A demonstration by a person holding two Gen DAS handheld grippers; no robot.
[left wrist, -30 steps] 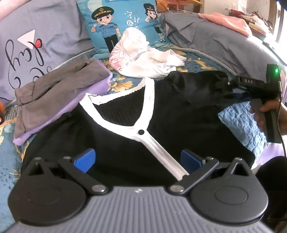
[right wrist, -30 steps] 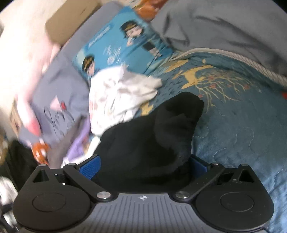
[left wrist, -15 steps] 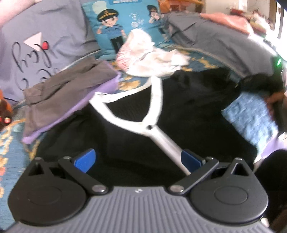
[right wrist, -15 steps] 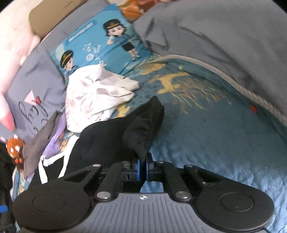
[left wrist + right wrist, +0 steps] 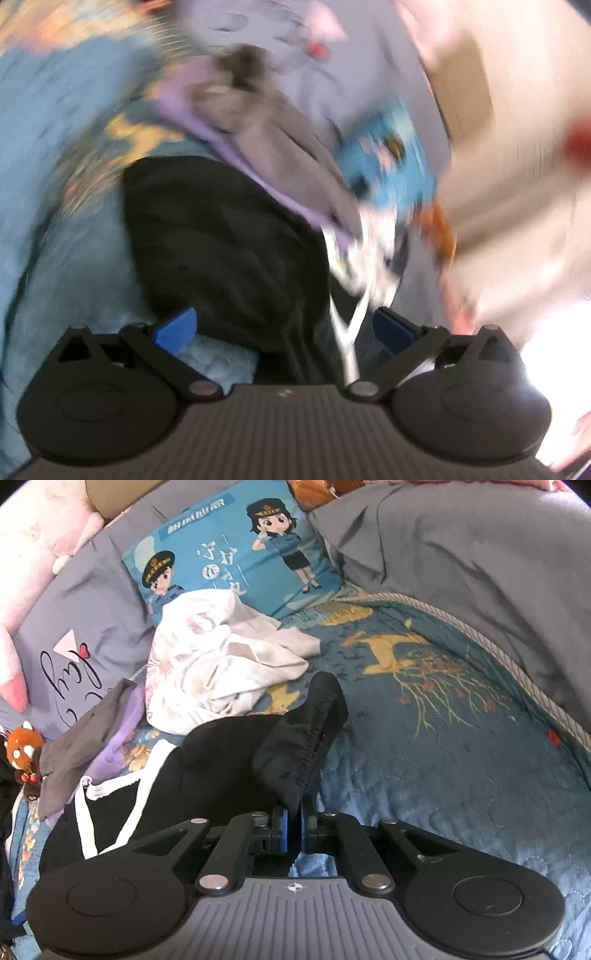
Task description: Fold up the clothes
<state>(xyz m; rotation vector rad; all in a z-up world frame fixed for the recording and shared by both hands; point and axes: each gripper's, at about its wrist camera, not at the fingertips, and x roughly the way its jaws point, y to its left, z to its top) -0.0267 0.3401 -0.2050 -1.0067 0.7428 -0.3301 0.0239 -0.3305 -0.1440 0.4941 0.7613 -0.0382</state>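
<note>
A black cardigan [image 5: 221,760] with white trim lies spread on the blue quilted bedspread [image 5: 461,760]. My right gripper [image 5: 293,823] is shut on the black sleeve [image 5: 306,734], whose cuff stands up in front of the pads, lifted off the bed. In the blurred left wrist view the black cardigan [image 5: 229,240] fills the middle, rolled sideways, with its white trim [image 5: 349,325] near the right finger. My left gripper [image 5: 282,328] stands open above it, blue pads wide apart, nothing pinched between them.
A crumpled white garment [image 5: 221,661] lies beyond the cardigan. A folded grey and purple pile [image 5: 96,738] sits at the left. A blue cartoon pillow [image 5: 236,554], a grey pillow [image 5: 74,638] and a grey duvet [image 5: 480,572] line the far side. A small red-panda toy [image 5: 22,753] is at the left edge.
My right gripper closed on the black sleeve and raised it a little. My left gripper swept quickly sideways and rolled, so its view is tilted and blurred; its jaws stayed open.
</note>
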